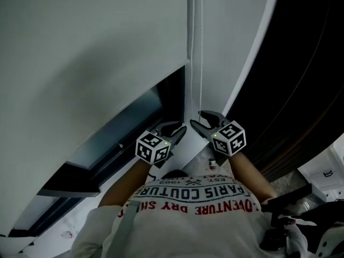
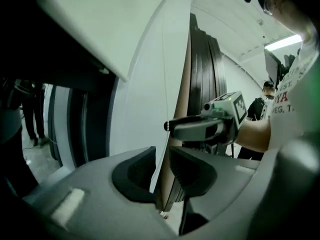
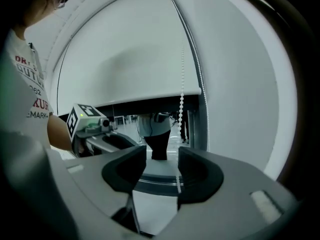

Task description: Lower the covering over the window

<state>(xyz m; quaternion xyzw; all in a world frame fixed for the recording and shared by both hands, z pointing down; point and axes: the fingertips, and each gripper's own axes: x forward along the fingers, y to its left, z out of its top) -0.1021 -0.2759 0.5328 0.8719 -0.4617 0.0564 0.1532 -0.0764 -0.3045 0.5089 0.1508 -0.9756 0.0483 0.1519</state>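
At the window [image 1: 126, 123], the white roller blind [image 1: 80, 47] hangs partly lowered, and its bottom bar leaves a dark strip of glass uncovered beneath. Along the blind's right edge the bead chain [image 3: 181, 101] drops in 2 strands past that bar. Both grippers sit at the chain, near each other but apart. The left gripper [image 1: 183, 127] has its jaws drawn to a narrow gap. A thin strand runs through the gap, and neither jaw visibly presses on it. The right gripper [image 3: 162, 151] has its jaws spread wide, with 1 strand hanging just beside its right jaw and nothing pinched. A person's printed white shirt [image 1: 193, 198] fills the bottom of the head view.
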